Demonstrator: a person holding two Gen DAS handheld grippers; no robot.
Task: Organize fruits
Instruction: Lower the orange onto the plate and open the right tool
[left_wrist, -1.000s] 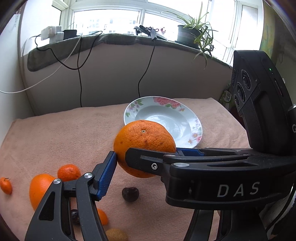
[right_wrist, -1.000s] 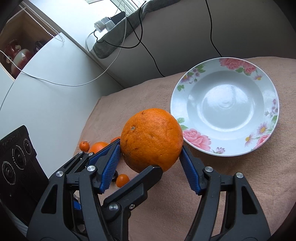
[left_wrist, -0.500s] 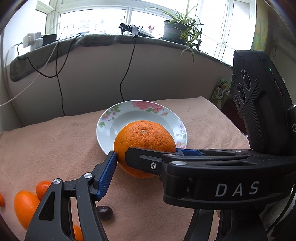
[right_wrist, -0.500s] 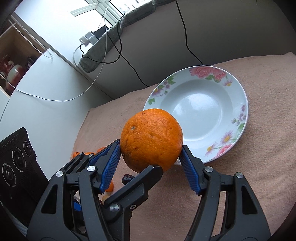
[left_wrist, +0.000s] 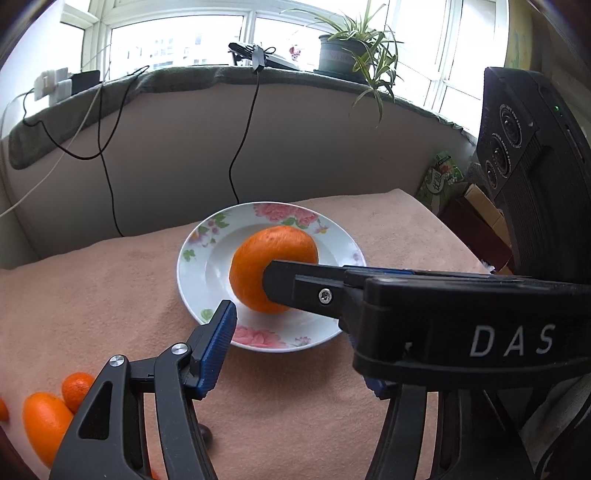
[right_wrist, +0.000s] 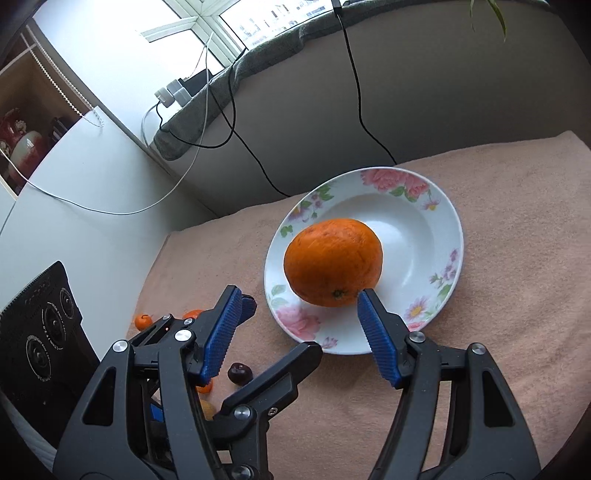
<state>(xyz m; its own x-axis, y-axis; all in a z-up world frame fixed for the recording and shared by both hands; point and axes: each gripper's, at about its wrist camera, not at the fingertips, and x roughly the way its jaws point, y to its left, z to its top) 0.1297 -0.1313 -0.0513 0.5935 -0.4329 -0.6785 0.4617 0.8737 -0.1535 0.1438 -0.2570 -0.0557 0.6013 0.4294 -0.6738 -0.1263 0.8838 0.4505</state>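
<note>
Now the large orange (right_wrist: 332, 262) is resting in the flowered plate (right_wrist: 448, 221), your right hand-held gripper (right_wrist: 295, 325) standing empty and wide, your left hand-held gripper (left_wrist: 291, 325) likewise gaping.

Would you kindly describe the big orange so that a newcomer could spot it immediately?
Start at the peach-pink cloth covering the table, then find the white floral-rimmed plate on it. The large round orange sits inside that plate, the only fruit there; the smaller oranges and the dark cherry lie apart on the cloth.
</note>
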